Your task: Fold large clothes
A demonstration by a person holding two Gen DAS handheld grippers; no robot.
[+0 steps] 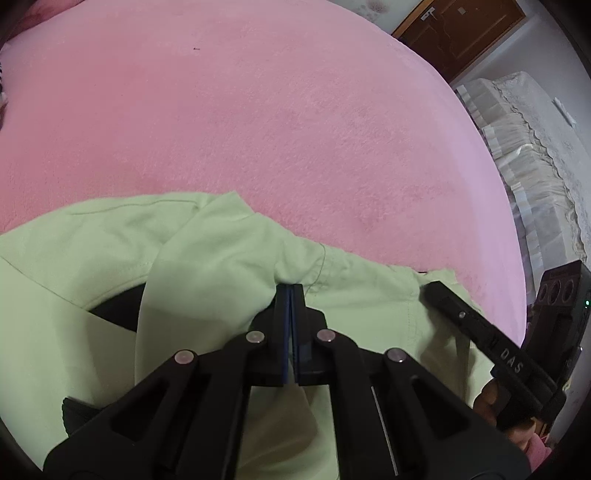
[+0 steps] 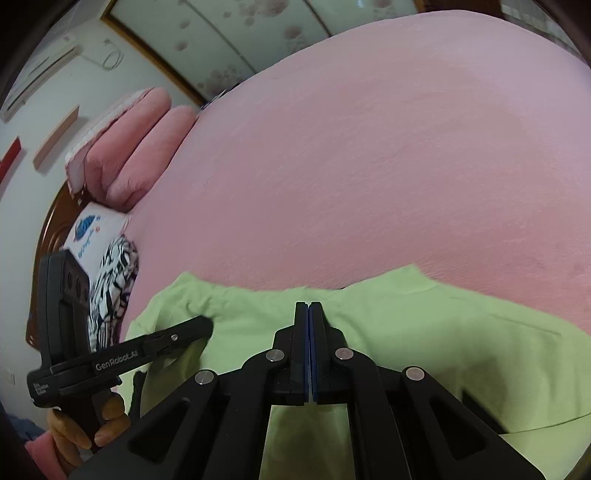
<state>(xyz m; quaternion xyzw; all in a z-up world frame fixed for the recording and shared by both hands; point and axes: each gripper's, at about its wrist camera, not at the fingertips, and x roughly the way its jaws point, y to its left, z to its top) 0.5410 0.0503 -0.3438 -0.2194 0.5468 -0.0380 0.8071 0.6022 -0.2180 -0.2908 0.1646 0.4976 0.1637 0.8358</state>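
surroundings: pink bedspread (image 1: 277, 122) fills the field ahead of both sets of fingers. beyond the left fingers and to their right, a wooden door (image 1: 465, 33) and a pale lace-edged cover (image 1: 535, 147) over stacked bedding. beyond the right fingers and to their left, pink pillows (image 2: 125, 147), a white cushion with a blue print (image 2: 92, 229), a black-and-white patterned cloth (image 2: 114, 280), a wall air conditioner (image 2: 40, 70) and a patterned glass panel (image 2: 229, 37).

task item: light green garment (image 1: 221, 254) lies on the bedspread directly under and just ahead of both grippers, bunched into folds; a dark opening shows left of the left fingers, under a raised fold.

left gripper (image 1: 290, 291): fingers pressed together, tips pinching a ridge of the green fabric, which rises to the tips and drapes down on both sides. in the right wrist view the same tool comes in from the left of the right fingers, its tip resting on the garment's left end, held by the left hand (image 2: 88, 432) low at the frame edge.

right gripper (image 2: 308, 308): fingers closed flat against each other with the green cloth right at their tips; whether fabric is actually caught between them cannot be told. seen from the left wrist, it reaches in from the right, tip touching the garment's right edge; the right hand (image 1: 495, 410) wraps its grip.

nothing lies between either gripper and the garment.
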